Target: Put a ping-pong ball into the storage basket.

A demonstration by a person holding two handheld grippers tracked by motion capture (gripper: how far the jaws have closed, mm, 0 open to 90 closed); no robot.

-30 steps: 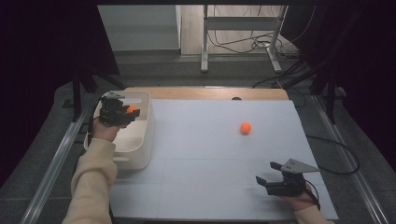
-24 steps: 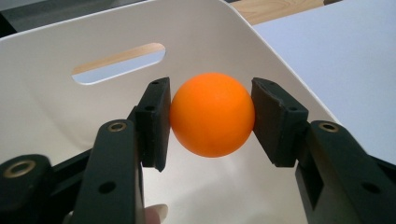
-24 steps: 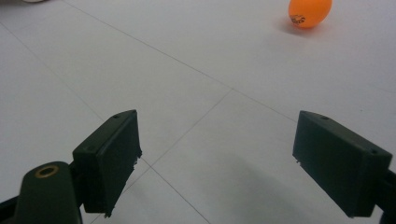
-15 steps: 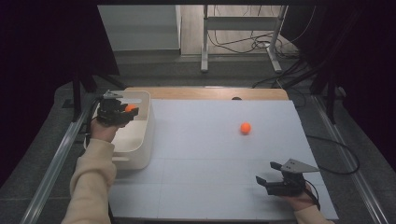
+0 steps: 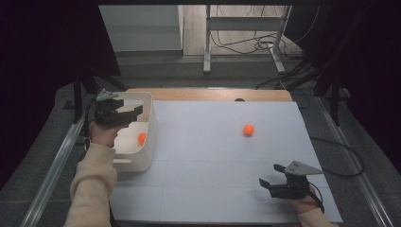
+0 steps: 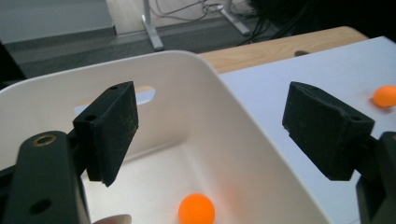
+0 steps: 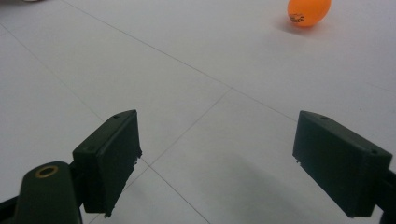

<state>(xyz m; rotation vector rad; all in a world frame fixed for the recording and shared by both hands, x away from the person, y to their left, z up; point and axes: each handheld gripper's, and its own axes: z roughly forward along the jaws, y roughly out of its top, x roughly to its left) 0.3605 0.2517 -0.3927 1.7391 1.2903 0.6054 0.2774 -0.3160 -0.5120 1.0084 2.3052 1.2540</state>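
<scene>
Left gripper view: the left tongs (image 6: 210, 135) have just opened wide, empty, above the orange ball (image 6: 196, 209) in the white bin (image 6: 243, 140).

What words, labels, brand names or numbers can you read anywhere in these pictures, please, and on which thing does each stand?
Small dark print on the orange ball on the table: too small and blurred to read.
Orange ball in the white bin: no print visible.
White bin, both grippers' black pads and white table surface: no text visible.
</scene>
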